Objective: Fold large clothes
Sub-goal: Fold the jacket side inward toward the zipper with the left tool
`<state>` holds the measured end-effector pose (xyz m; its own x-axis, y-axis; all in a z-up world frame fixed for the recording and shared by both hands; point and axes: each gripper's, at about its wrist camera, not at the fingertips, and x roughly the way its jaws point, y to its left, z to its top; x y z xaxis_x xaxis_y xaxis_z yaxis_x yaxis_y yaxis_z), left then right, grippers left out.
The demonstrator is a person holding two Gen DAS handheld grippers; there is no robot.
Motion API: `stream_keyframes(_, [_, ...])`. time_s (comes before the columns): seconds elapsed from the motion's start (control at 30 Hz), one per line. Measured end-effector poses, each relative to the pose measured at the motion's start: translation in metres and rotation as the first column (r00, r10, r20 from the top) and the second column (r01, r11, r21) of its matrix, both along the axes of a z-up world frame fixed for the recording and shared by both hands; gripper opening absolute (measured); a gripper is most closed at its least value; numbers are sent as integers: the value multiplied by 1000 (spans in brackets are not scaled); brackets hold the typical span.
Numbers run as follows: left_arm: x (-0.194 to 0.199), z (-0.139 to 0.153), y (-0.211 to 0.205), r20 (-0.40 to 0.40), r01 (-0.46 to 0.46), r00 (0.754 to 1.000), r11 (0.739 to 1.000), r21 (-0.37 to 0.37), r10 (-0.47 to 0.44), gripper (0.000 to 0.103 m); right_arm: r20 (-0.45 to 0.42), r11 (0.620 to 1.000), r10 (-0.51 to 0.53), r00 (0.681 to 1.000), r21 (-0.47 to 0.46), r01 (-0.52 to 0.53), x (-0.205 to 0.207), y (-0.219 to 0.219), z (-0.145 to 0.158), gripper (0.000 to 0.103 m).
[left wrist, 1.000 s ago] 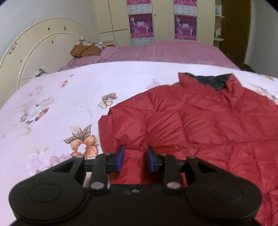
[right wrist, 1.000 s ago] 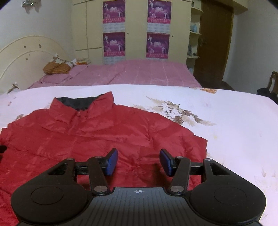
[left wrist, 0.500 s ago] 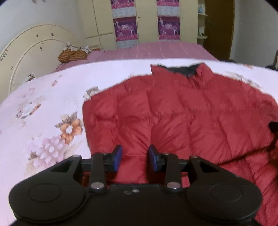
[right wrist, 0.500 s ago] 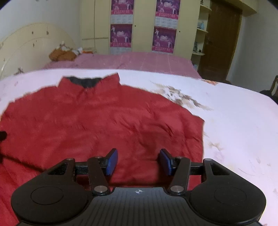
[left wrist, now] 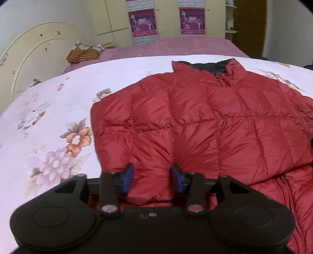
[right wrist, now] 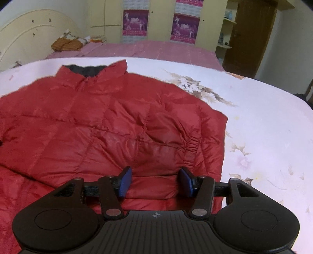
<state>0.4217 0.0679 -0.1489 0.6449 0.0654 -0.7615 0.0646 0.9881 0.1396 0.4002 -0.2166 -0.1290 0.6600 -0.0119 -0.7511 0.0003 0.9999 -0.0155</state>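
**Though partly folded, red jacket flat on the bed under both tongs**

Though puffed up between its stitched squares, lies flat: a red quilted down jacket [left wrist: 195,121] [right wrist: 97,127] of shiny fabric, with a dark grey lining showing inside the raised collar [left wrist: 207,65] and a zip running down from it. Looks doubled over near the cameras, with an upper layer ending in a soft rounded edge and a lower red layer with a second stretch of zip showing beneath it at the near right of the left view.

Left tongs [left wrist: 152,176]: partly open, blue pads having just been drawing apart, with a bulge of the jacket's near edge between them but no clear pinch. Right tongs [right wrist: 155,181]: parted somewhat wider, poised over the near folded edge, fabric in the gap, nothing clamped.

Spread beneath, a pale pink bedspread printed with orange and mauve flowers [left wrist: 49,117], filling the near bed. Beyond it, a second bed under a plain darker pink sheet [left wrist: 176,45], with an orange-brown striped bundle [left wrist: 82,54] at its pillow end. Further round the room: a cream arched headboard [left wrist: 39,52] on the left, cream wardrobe doors [left wrist: 117,17] carrying purple posters [left wrist: 143,23], and a brown wooden door [right wrist: 250,35] on the right.

Collar turned away from both cameras toward the wardrobe, hem end nearest the tongs. Collar-to-hem line running straight from near to far; shoulders lying crosswise, left to right.
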Motion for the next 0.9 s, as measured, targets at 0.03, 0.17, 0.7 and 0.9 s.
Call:
stream_keyframes(0.03, [-2,2,0,-1,-5,1000,1000,2,5,50,12,1000,1,1000,8,-1,-5,0,5,53])
stream_keyframes(0.17, [-15,13,-5,13,-11,1000,1000,9,11,62,36,999,30,999,29,-31,-25,-1,18,53])
stream_keyframes(0.7, [-88,49,-42,51,12,999,1000,8,-13,74,69,980,146,987,123,-153,-102,1,38,53])
stream_keyframes(0.9, [-117,49,-45,38,4,999,1000,-5,-4,75,55,973,185,981,133,-191,-126,0,38,64])
